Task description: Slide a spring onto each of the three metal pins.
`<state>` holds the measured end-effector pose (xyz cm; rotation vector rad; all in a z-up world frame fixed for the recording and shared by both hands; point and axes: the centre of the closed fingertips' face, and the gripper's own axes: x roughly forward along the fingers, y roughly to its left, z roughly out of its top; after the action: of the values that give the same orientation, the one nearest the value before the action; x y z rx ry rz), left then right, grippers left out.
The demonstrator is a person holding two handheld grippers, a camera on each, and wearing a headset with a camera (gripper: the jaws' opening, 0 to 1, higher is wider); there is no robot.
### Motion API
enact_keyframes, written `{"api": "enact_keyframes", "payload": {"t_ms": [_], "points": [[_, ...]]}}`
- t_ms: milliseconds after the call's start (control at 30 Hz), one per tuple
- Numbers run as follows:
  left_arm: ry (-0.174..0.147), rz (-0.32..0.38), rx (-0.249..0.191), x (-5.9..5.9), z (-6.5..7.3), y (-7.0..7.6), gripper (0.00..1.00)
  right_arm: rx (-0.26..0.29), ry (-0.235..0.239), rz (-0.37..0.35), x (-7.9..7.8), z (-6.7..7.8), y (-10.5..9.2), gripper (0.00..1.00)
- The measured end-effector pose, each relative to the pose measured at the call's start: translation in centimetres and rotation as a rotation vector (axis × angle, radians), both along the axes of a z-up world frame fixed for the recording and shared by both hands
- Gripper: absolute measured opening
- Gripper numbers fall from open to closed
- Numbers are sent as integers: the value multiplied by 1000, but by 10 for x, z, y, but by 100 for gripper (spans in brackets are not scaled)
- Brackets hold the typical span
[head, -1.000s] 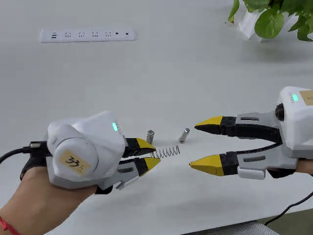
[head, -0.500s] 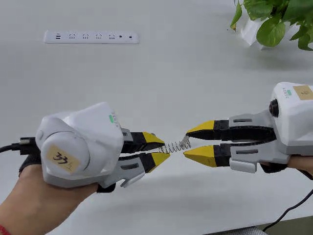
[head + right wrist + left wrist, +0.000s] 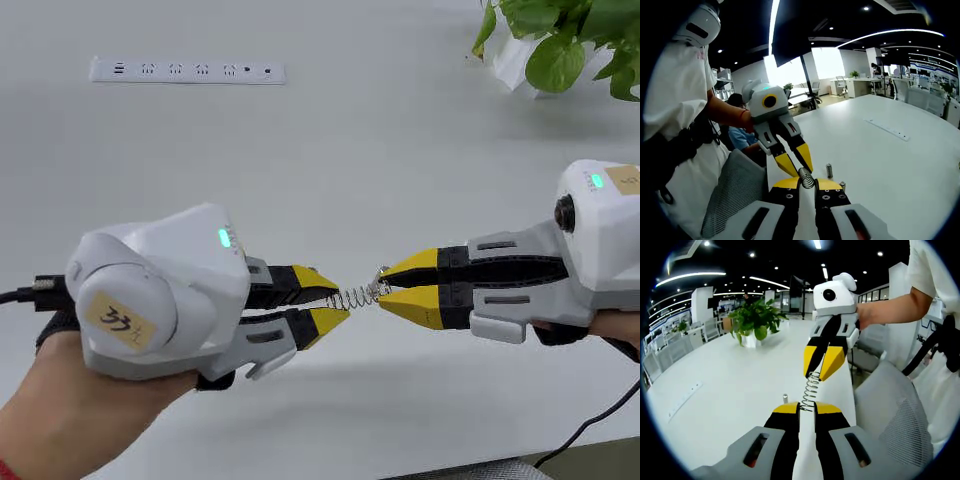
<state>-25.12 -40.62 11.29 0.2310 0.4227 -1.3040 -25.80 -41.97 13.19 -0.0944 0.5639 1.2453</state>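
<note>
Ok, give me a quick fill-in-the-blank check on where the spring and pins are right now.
The spring is gripped at ___ ends, by the left gripper and the right gripper. In the right gripper view, ___ metal pins sit on the table. In the head view, the potted plant is at the upper ___.
Missing: both; two; right.

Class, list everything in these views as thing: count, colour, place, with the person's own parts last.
small coiled metal spring: one, silver, held in midair between both claws.
short metal pins: two, silver, on the table beyond the claws.
long power strip: one, white, table's far side.
leafy potted plant: one, green, far right corner.
flat table: one, white, under everything.
mesh chair: one, grey, by table edge.
left claw: one, yellow-tipped, shut on spring.
right claw: one, yellow-tipped, shut on spring.
</note>
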Motion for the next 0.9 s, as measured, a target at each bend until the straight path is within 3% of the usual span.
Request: {"api": "enact_keyframes", "payload": {"t_ms": [900], "points": [[-11, -50, 25, -10, -5, 0, 7, -51, -28, 72, -9, 8, 11, 6]]}}
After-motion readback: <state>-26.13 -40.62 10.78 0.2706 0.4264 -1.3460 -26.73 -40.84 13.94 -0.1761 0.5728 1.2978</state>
